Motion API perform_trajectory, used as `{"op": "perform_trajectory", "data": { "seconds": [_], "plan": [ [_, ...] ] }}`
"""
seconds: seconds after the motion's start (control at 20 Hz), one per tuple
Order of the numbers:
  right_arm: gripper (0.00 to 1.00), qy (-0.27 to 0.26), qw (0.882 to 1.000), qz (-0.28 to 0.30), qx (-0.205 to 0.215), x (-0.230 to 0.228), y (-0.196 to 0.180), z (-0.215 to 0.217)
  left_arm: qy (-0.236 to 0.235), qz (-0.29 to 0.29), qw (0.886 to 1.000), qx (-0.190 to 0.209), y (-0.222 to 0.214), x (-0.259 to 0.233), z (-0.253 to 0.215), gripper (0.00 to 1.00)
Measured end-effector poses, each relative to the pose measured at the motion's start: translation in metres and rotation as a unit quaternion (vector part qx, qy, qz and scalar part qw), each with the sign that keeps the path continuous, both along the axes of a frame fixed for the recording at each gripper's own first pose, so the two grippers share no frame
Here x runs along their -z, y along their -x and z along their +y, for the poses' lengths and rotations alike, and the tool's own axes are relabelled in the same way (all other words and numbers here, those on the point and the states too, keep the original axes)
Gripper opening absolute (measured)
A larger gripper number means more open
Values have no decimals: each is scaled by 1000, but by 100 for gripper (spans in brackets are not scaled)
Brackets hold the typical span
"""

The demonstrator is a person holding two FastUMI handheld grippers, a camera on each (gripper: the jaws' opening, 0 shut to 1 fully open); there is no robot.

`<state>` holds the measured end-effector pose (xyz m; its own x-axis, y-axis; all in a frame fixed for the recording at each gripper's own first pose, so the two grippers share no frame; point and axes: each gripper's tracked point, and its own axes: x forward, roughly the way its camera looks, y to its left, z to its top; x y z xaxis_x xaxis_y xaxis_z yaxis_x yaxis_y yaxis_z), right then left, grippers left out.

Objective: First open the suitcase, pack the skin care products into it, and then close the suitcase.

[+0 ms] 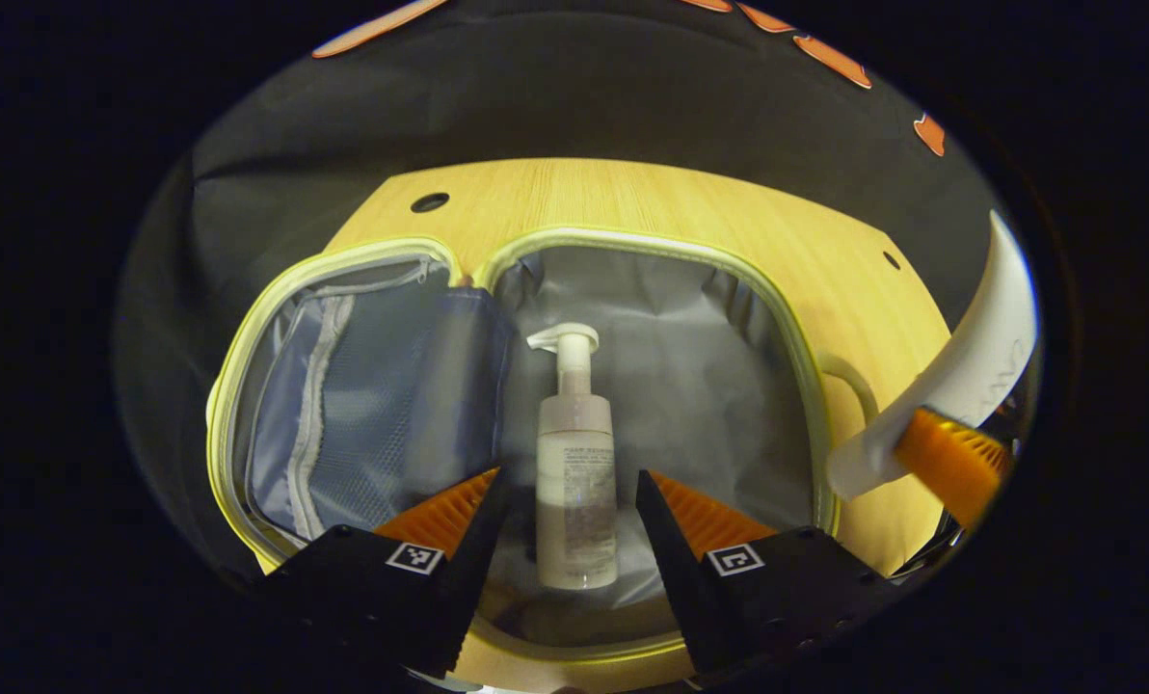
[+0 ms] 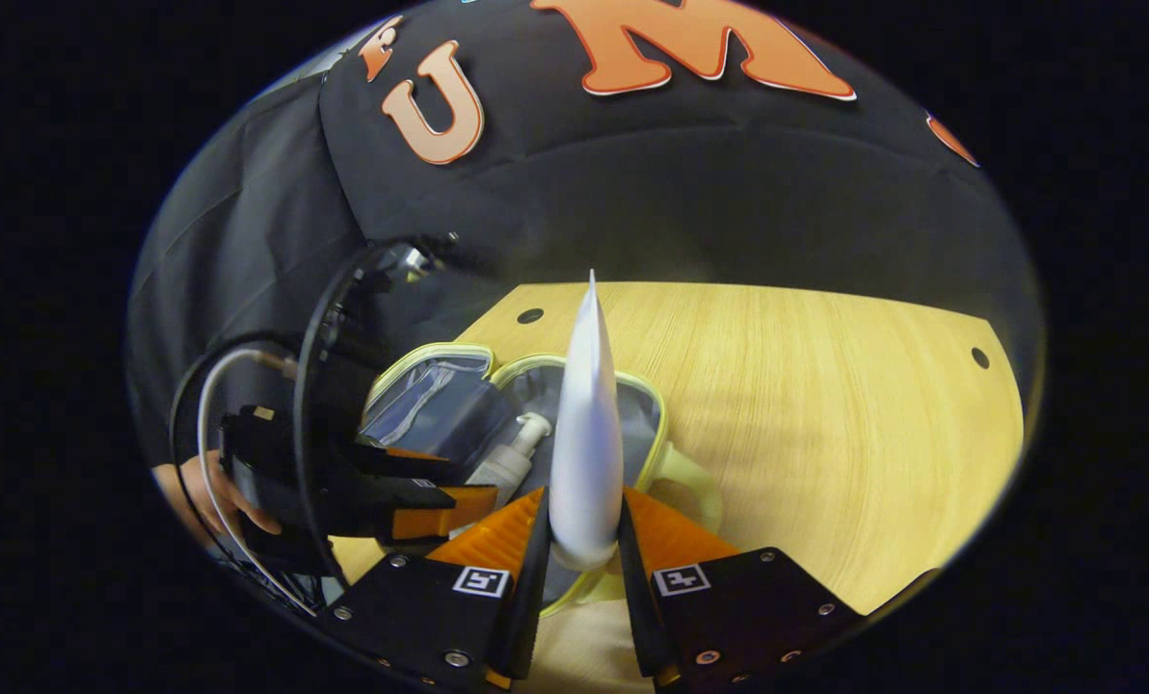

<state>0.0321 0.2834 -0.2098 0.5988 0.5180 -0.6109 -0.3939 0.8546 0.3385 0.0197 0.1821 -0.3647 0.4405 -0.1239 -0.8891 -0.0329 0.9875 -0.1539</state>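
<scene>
Left gripper view: an open suitcase (image 1: 632, 318) with a pale yellow-green zipped rim lies flat on a light wooden table (image 1: 690, 207), bare wood showing behind it and to its right. Its grey crinkled lining holds a white pump bottle (image 1: 575, 482) lying lengthwise; the other half carries a mesh pocket (image 1: 343, 405). The left gripper (image 1: 571, 501) hovers above, fingers spread, touching nothing. At the right edge, a white tube (image 1: 979, 357).

Right gripper view: the right gripper (image 2: 584, 540) pinches the smooth, tapered white tube (image 2: 586, 434) upright over the suitcase (image 2: 652, 405). Wide bare table (image 2: 825, 405) lies to the right; the left gripper (image 2: 420, 501) is beside the bottle (image 2: 512, 458).
</scene>
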Motion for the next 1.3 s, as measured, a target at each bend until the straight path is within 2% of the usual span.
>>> {"op": "perform_trajectory", "data": {
  "seconds": [0.3, 0.55, 0.65, 0.8, 1.0, 1.15, 1.25, 1.3],
  "plan": [
    [40, -4, 998, 63, -9, 28, 9, 25, -59, -95, 992, -52, -8, -56, 56, 86],
    [40, 2, 992, 130, -6, 46, 15, 22, -86, -156, 974, -138, -1, -99, 127, 86],
    [40, 5, 987, 160, 1, 52, 17, 21, -84, -157, 968, -178, 8, -98, 158, 86],
    [40, 15, 981, 192, 18, 57, 15, 16, -86, -152, 960, -219, 21, -90, 203, 86],
    [40, 14, 964, 256, 70, 69, 6, 19, -99, -136, 947, -274, 36, -69, 262, 86],
    [40, 13, 945, 311, 101, 79, 4, 19, -111, -118, 946, -281, 43, -43, 295, 86],
    [40, 16, 940, 321, 118, 83, -1, 20, -111, -110, 945, -288, 43, -20, 323, 86],
    [36, 18, 940, 317, 128, 84, -2, 21, -107, -107, 943, -298, 41, -7, 333, 86]
  ]
}}
